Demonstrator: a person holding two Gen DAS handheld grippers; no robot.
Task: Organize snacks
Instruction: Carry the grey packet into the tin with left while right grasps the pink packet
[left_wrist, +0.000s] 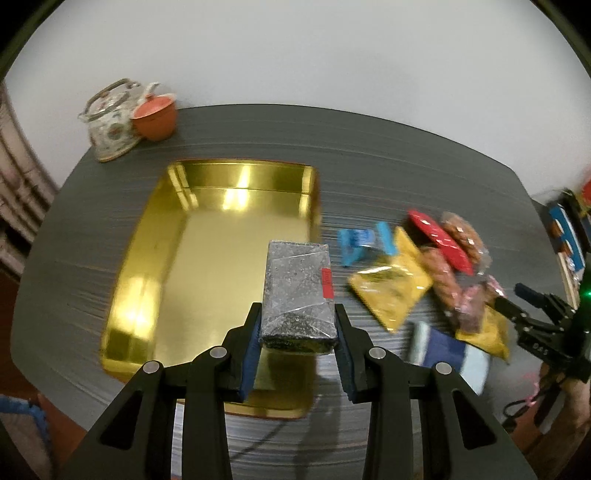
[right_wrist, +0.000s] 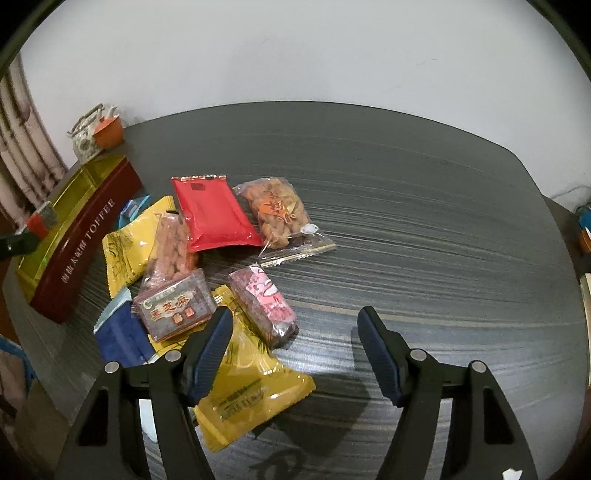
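Observation:
My left gripper (left_wrist: 298, 314) is shut on a grey speckled snack bar (left_wrist: 297, 284) and holds it above the near right part of the gold tin (left_wrist: 155, 258). The tin is empty inside; in the right wrist view it shows its red TOFFEE side (right_wrist: 85, 247). My right gripper (right_wrist: 295, 328) is open and empty, just right of a pile of snack packets on the dark table: a red packet (right_wrist: 214, 214), a clear bag of nuts (right_wrist: 280, 214), a yellow packet (right_wrist: 243, 398), a dark sesame packet (right_wrist: 173, 306) and a pink-labelled packet (right_wrist: 264, 302).
A patterned teapot (left_wrist: 109, 122) and an orange clay cup (left_wrist: 153, 116) stand at the table's far left corner. A blue packet (left_wrist: 358, 240) lies between tin and pile. The dark table (right_wrist: 424, 221) stretches to the right of the pile. A white wall is behind.

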